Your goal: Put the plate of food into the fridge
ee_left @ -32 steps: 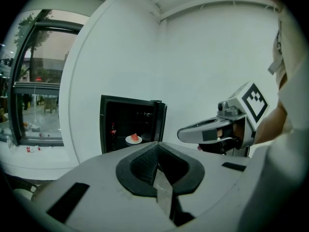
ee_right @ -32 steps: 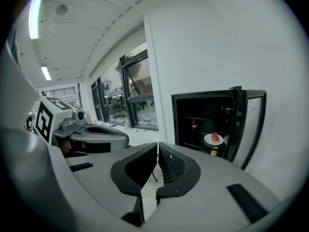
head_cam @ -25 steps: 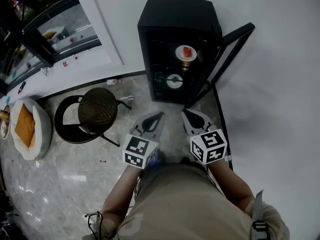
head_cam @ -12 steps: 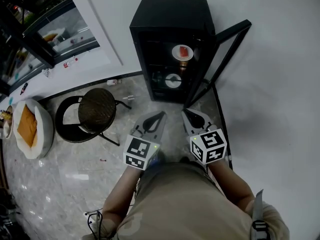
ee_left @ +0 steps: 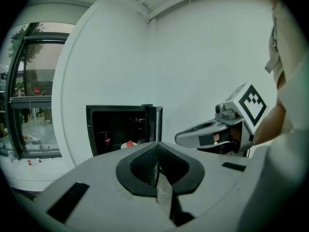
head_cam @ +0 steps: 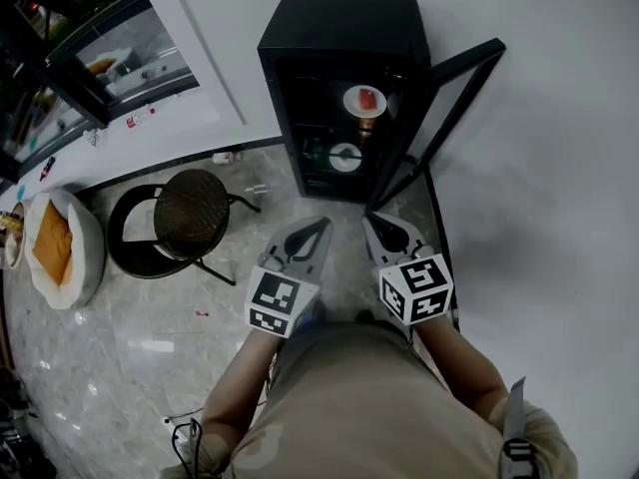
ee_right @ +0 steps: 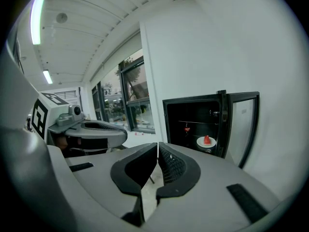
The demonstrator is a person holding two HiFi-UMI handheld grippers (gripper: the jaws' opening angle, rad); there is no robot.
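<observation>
I am facing a small fridge (head_cam: 344, 28) with its door (head_cam: 454, 108) hanging wide open to the right. I am holding my left gripper (head_cam: 321, 226) and my right gripper (head_cam: 371, 222) side by side, pointing at the fridge but well apart from it. Both are pressed together with nothing in them. The plate of food (head_cam: 365, 101) is sitting inside on the upper shelf, so I am thinking the only job left is the door. To do it well, I should be stepping closer and pushing the door's outer edge with the side of my right gripper. I should be going slowly, so the door is not banging and the plate is not sliding. The floor (head_cam: 150, 307) is shining like polished stone with pale streaks, and the wall (head_cam: 559, 118) is plain, flat and white. The fridge is a black box with smooth flat sides. The door is a thin dark frame, I think around glass. A stool (head_cam: 195, 213) on the left is showing a round dark seat on thin metal legs. My grippers are hard grey plastic with bumpy black pads. The plate is round, white and smooth, and the food on it is a small red piece. A second plate (head_cam: 345, 157) is sitting on the shelf below.
</observation>
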